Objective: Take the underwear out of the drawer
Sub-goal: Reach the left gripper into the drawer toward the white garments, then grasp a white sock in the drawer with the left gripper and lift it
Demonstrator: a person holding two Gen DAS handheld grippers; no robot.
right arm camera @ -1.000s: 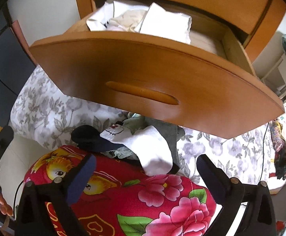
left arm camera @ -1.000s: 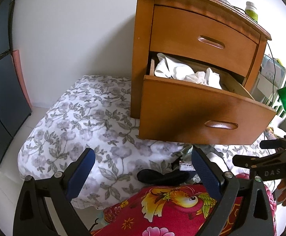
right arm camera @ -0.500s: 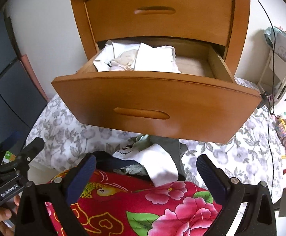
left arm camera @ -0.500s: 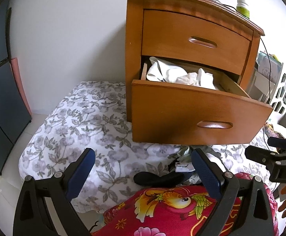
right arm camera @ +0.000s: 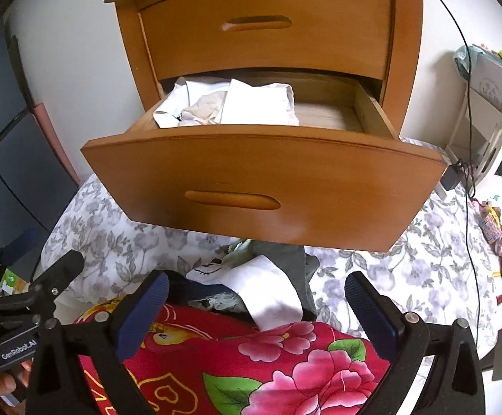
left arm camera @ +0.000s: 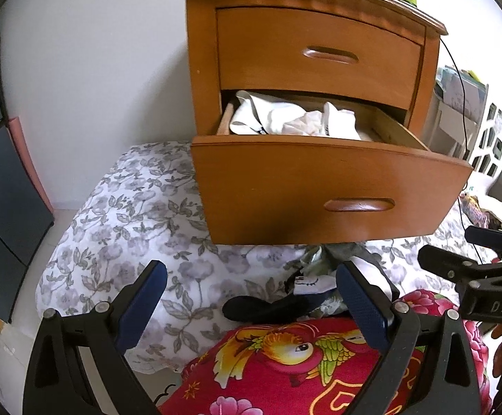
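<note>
Below, spread wide and empty, both tools: left gripper [left arm camera: 251,302] and right gripper [right arm camera: 256,306], held low over a red floral quilt [right arm camera: 285,363], well short of the wooden nightstand [right arm camera: 261,34]. Pulled out above them, the lower drawer [right arm camera: 261,186], holding a loose heap of white underwear [right arm camera: 230,105] bunched against its left wall and far-left corner; bare wood across the right half. Likely light, limp cloth, prone to sagging and dragging its neighbours along; best pinched at a raised fold or the folded piece's near edge, not scooped flat. Overhead, only a narrow gap under the shut upper drawer [left arm camera: 320,52], so entry probably down and over the front panel's top rim, then lifted clear toward the near side. Beneath the drawer, a pile of dark and white garments [right arm camera: 261,283] on the grey-flowered bedsheet [left arm camera: 130,214]. Along the right, a hanging black cable [right arm camera: 467,103] to keep away from; open room on the sheet to the left.
</note>
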